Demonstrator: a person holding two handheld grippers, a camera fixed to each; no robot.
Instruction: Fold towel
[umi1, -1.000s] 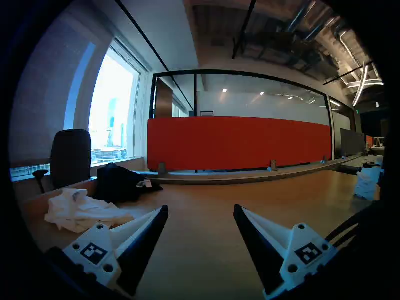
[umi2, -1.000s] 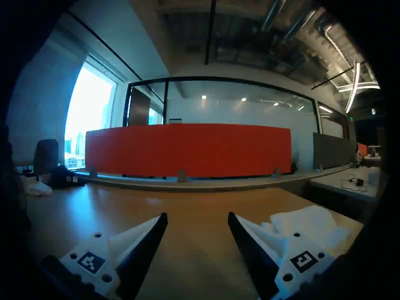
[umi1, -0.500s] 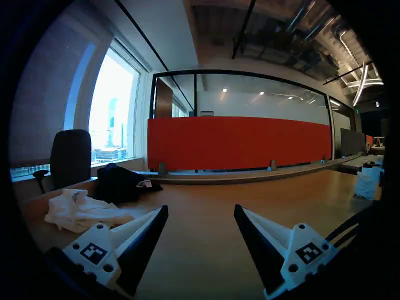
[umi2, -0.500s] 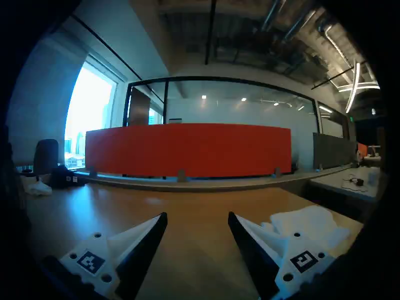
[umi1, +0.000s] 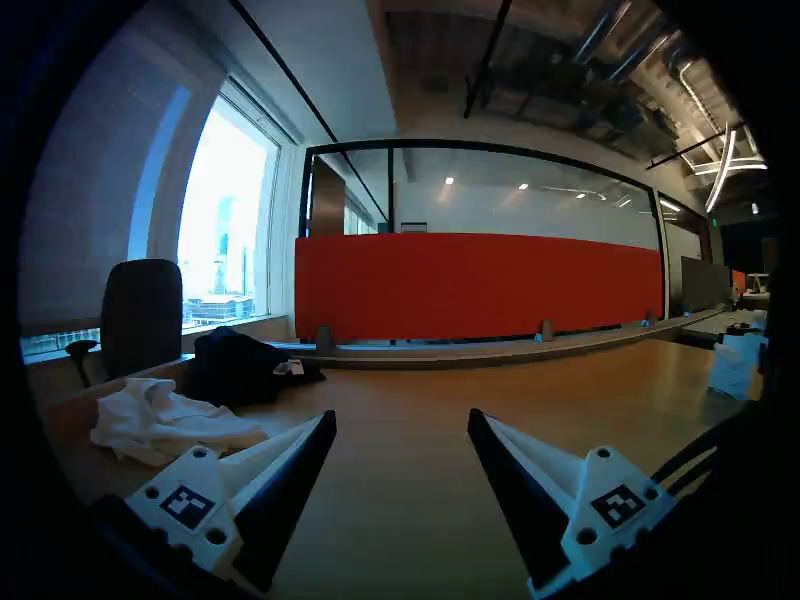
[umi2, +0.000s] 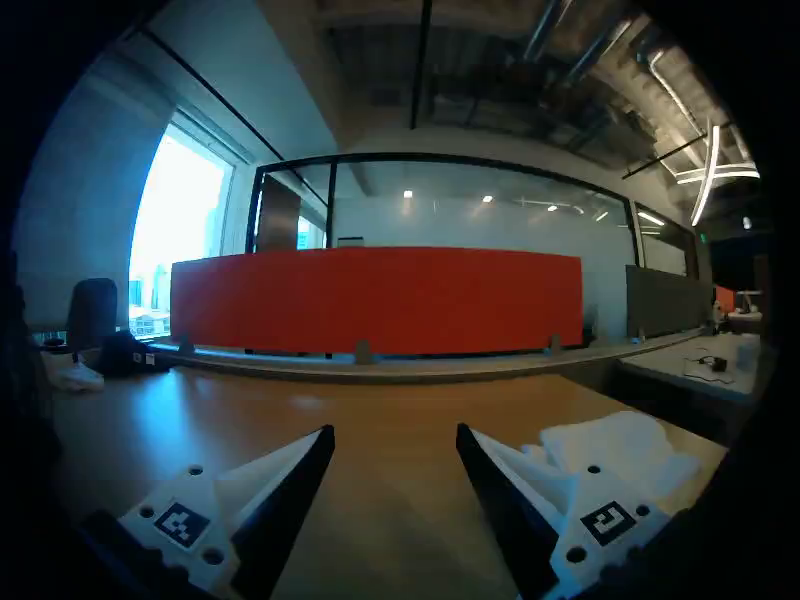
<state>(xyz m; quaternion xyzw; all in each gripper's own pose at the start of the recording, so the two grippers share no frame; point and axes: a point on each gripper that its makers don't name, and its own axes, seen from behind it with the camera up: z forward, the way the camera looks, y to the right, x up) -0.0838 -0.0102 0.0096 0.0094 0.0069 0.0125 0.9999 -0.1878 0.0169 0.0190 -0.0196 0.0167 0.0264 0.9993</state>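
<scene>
1. Left gripper (umi1: 400, 415): the jaws stand wide apart with nothing between them. Bare wooden table (umi1: 400, 500) lies below the gap.
2. Right gripper (umi2: 395, 430): the jaws are open just as wide and hold nothing, low over the same table.
3. Towel (umi2: 625, 445): a white, softly heaped pile on the table at the right of the right gripper view. It lies just behind that gripper's right-hand finger, which hides its near edge.
4. In the left gripper view, a crumpled white cloth (umi1: 160, 420) lies on the table beside the left-hand finger. A dark bundle (umi1: 240, 365) sits just behind it.
5. Farther back are a dark chair (umi1: 140, 315), a bright window (umi1: 225, 240) and a long red screen (umi1: 480, 285) along the table's far edge.
</scene>
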